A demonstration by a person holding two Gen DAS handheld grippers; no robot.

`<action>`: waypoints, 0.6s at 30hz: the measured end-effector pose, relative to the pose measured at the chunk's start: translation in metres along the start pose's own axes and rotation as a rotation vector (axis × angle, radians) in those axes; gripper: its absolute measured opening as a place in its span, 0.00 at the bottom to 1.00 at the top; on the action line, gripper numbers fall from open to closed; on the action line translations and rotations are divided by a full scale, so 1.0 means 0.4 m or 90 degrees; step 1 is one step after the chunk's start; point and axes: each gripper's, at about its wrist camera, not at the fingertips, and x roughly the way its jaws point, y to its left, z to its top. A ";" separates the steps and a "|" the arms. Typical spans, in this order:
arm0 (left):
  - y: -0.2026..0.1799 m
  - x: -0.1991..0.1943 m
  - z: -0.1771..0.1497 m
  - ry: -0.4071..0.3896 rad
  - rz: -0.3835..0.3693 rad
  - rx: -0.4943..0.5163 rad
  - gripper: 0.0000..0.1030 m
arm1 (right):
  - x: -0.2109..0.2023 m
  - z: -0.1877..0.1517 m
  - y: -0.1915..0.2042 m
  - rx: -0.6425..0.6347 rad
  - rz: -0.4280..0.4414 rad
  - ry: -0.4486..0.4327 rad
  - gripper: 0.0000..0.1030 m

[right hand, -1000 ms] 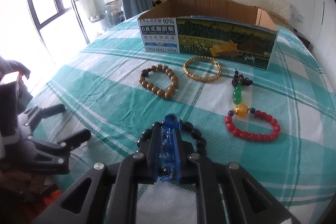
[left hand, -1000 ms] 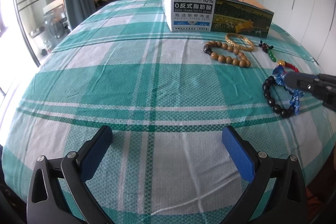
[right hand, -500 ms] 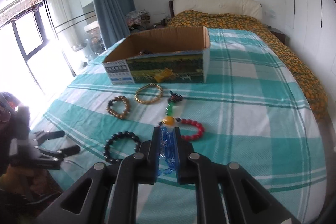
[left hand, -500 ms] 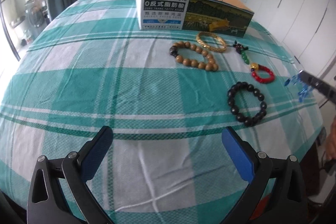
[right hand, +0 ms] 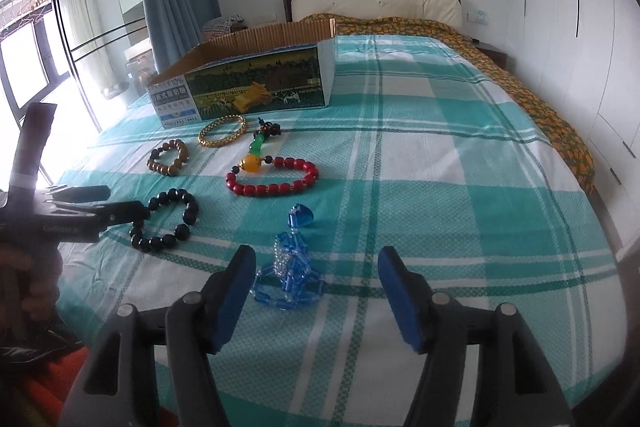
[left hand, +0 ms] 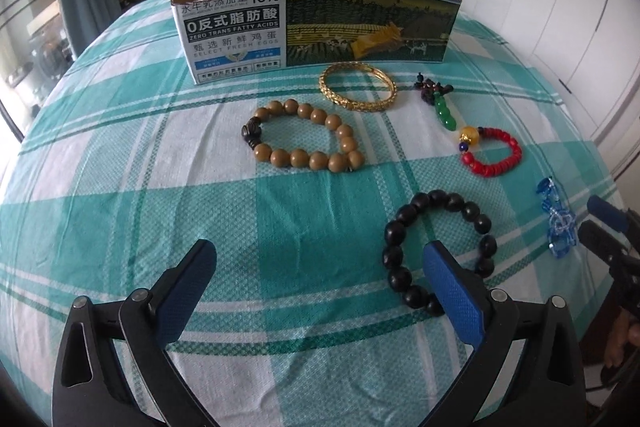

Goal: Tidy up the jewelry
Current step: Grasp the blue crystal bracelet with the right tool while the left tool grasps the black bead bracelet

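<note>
My right gripper (right hand: 316, 259) is opening; its blue pads stand apart. The blue crystal bracelet (right hand: 288, 275) lies loose on the checked bedspread between the jaws, close to the left pad and pressed by neither. In the left wrist view it (left hand: 558, 223) lies just in front of the right gripper (left hand: 600, 225). My left gripper (left hand: 320, 255) is open and empty, and the black bead bracelet (left hand: 472, 213) lies at its right finger. Beyond lie a brown wooden bracelet (left hand: 300, 159), a gold bangle (left hand: 352, 105), a red bead bracelet (left hand: 496, 171) with a green pendant (left hand: 444, 113), and an open cardboard box (left hand: 316, 27).
The bed's right edge runs just past the blue bracelet, with white wardrobe doors (left hand: 560, 7) beyond. A person's hand (right hand: 24, 279) holds the left gripper (right hand: 120, 203) at the near left. An orange patterned cover (right hand: 520, 79) lies along the far right side of the bed.
The right gripper carried the blue bracelet away from the black one to the right, then opened and left it on the cloth. The left gripper moved in toward the black bracelet.
</note>
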 end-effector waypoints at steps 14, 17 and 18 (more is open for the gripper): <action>-0.047 0.027 0.004 0.009 0.014 0.046 1.00 | 0.025 -0.004 0.033 -0.018 -0.030 0.013 0.63; -0.050 0.032 0.008 0.007 0.012 0.047 1.00 | 0.024 -0.004 0.033 -0.017 -0.031 0.014 0.63; -0.051 0.033 0.010 0.007 0.012 0.048 1.00 | 0.026 -0.004 0.033 -0.017 -0.029 0.016 0.63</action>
